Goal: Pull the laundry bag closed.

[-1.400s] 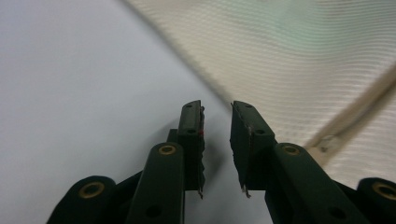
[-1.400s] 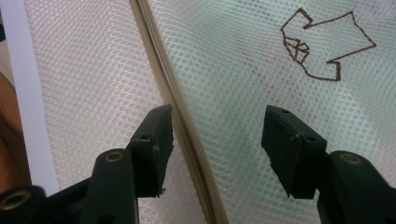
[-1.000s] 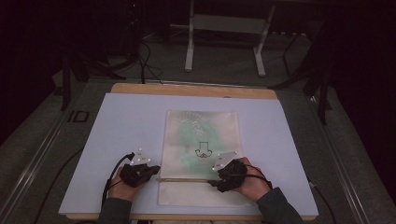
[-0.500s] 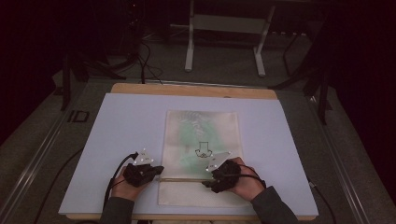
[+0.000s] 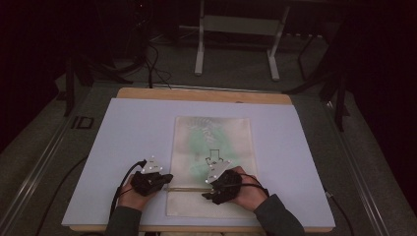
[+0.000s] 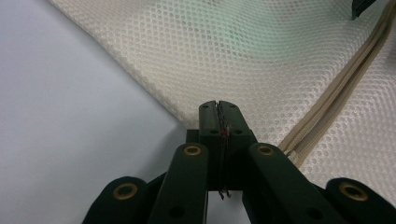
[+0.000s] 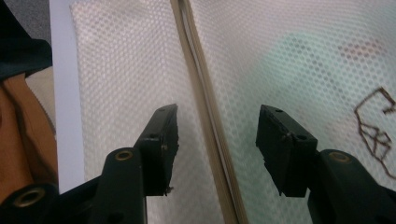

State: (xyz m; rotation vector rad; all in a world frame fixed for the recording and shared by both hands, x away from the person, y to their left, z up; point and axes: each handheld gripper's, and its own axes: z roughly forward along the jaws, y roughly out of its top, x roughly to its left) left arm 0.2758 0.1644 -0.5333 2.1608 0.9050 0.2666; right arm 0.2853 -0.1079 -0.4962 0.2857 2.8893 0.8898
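Spreading across most of the worktop [image 5: 123, 147], a pale sheet leaves bare room at nine o'clock and three o'clock of the mesh bag [image 5: 214, 142], and a wooden edge shows along the far side at twelve o'clock. Dark floor with cables and a metal stand lies beyond that edge, well apart from the work.

Flat in the middle of the sheet lies the mesh bag, cream netting with something green showing faintly through it and a dark line drawing on its face. A beige zipper [image 7: 205, 107] runs across the bag near its six o'clock end.

Pressed shut at the bag's nine o'clock edge, the left hand-held gripper [image 6: 219, 109] pinches the netting just beside the zipper's end. Toward four o'clock of the bag's middle, the right hand-held gripper [image 7: 217, 135] stands open astride the zipper, its jaws having just been closing a little, pads clear of the netting.
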